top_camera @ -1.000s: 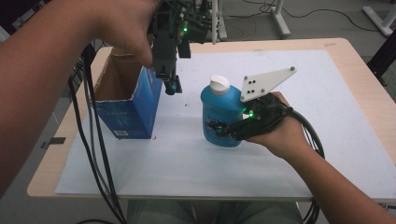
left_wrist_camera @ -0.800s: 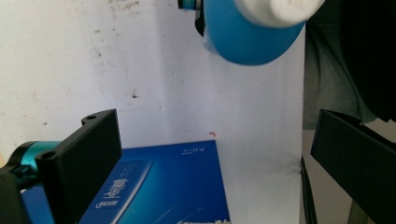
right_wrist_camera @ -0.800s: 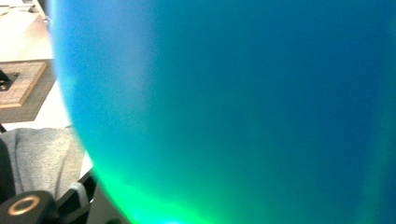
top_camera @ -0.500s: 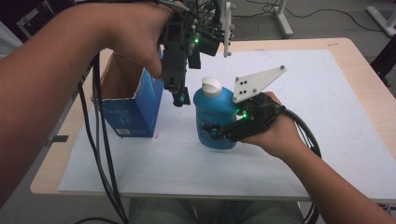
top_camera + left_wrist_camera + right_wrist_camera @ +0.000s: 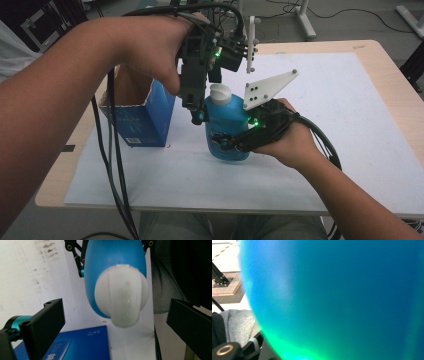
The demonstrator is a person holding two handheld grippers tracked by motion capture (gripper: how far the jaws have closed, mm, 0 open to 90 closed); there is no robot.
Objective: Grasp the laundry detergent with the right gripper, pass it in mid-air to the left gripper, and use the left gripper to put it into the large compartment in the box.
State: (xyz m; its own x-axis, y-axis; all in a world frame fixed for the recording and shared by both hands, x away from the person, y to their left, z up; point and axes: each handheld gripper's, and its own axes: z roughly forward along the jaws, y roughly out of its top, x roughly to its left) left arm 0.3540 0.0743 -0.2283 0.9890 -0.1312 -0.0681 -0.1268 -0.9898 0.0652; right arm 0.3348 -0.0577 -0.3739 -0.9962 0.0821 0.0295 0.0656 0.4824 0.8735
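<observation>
The blue bottle (image 5: 227,132) stands upright on the white sheet (image 5: 350,125) that covers the table (image 5: 385,55), near the middle and just to the right of an open blue box (image 5: 142,117). Its white cap (image 5: 220,92) is on top and, in the left gripper view, sits in the gap between that gripper's two black fingers (image 5: 47,322) with clear space on both sides. The right gripper (image 5: 235,142) comes in from the right side at a low, nearly level angle; its fingers are clamped on the lower body of the bottle, and in the right gripper view the blue wall of the bottle (image 5: 337,297) is pressed up close to the camera. The left gripper (image 5: 197,117) hangs from above, pointing down, its fingers spread apart around the cap without touching it. The box stands with its top flaps open, close beside the bottle but apart from it. Black cables (image 5: 112,165) trail from the left gripper down over the near edge of the table.
</observation>
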